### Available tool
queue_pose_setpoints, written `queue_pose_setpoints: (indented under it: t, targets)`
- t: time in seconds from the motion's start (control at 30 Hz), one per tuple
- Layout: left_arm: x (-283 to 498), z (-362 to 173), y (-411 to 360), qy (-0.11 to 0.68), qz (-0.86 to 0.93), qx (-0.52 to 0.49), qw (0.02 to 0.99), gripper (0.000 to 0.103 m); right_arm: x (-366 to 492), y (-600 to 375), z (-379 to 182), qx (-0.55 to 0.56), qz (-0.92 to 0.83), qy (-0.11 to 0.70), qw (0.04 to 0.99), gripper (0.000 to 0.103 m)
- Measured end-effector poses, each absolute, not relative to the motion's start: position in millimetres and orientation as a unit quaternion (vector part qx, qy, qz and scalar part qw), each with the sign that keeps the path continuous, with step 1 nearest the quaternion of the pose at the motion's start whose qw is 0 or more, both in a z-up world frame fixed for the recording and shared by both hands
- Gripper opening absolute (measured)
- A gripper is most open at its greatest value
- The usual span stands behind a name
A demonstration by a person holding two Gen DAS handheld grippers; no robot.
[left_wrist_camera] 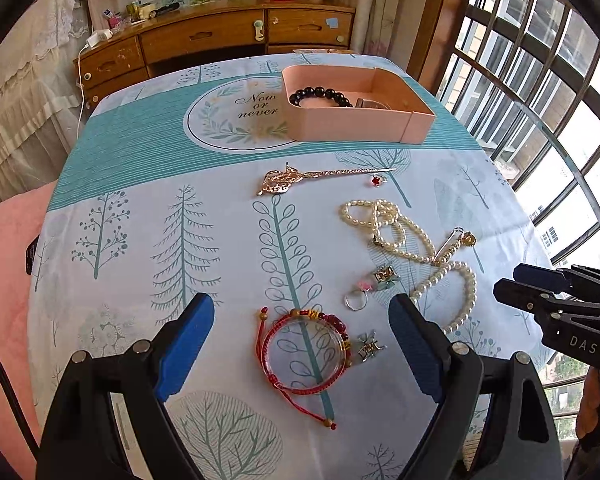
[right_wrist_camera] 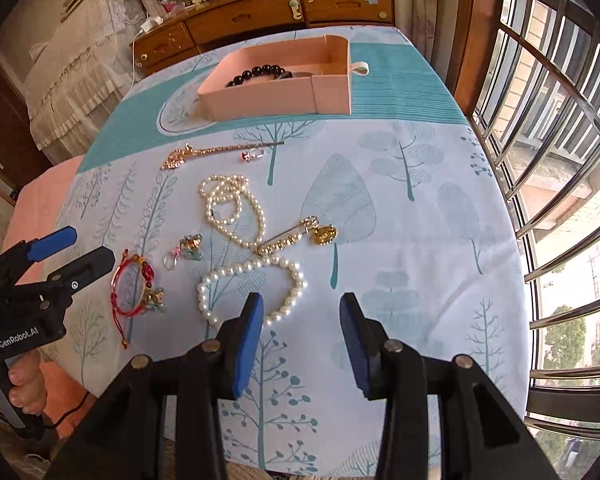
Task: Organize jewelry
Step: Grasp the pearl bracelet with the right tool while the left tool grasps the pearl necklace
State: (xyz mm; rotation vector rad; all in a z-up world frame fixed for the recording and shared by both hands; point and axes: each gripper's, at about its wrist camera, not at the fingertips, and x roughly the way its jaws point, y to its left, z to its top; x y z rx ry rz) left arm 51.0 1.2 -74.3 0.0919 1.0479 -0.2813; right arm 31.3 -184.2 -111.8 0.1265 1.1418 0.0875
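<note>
A pink box [left_wrist_camera: 352, 124] [right_wrist_camera: 268, 98] at the table's far side holds a black bead bracelet [left_wrist_camera: 320, 95] [right_wrist_camera: 256, 73]. On the cloth lie a gold hairpin [left_wrist_camera: 300, 178] [right_wrist_camera: 204, 153], a pearl necklace [left_wrist_camera: 400, 232] [right_wrist_camera: 236, 208], a large-pearl bracelet [left_wrist_camera: 460, 296] [right_wrist_camera: 252, 280], a gold brooch [right_wrist_camera: 300, 238], a ring [left_wrist_camera: 356, 300] and a red cord bracelet [left_wrist_camera: 304, 352] [right_wrist_camera: 134, 286]. My left gripper [left_wrist_camera: 300, 348] is open, above and straddling the red bracelet. My right gripper [right_wrist_camera: 300, 340] is open and empty, just short of the large-pearl bracelet.
The table has a blue-and-white tree-print cloth [left_wrist_camera: 160, 240]. A wooden dresser [left_wrist_camera: 220, 36] stands beyond it, a barred window [right_wrist_camera: 560, 160] on the right, a pink chair [left_wrist_camera: 4, 280] at the left edge. Small charms [left_wrist_camera: 368, 346] lie beside the red bracelet.
</note>
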Motion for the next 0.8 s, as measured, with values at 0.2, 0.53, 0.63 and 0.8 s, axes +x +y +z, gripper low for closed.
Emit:
queue_pose_setpoints:
  t: [0.2, 0.53, 0.63, 0.8]
  targets:
    - [53.2, -83.3, -9.0, 0.505, -0.150, 0.056, 0.848, 0.088, 42.9, -177.9, -129.4, 0.040, 0.047, 0.571, 0.818, 0.040]
    - [73.5, -87.4, -11.2, 0.518, -0.164, 0.064, 0.837, 0.088, 77.6, -153.6, -139.5, -0.059, 0.057, 0.618, 0.782, 0.017]
    - [82.8, -85.1, -12.5, 0.517, -0.168, 0.072, 0.836, 0.088, 81.6, -142.3, -139.4, -0.096, 0.072, 0.625, 0.771, 0.011]
    - [103.3, -85.9, -15.8, 0.531, -0.176, 0.071, 0.826, 0.088, 81.3, -142.6, -139.5, -0.100, 0.087, 0.632, 0.764, 0.007]
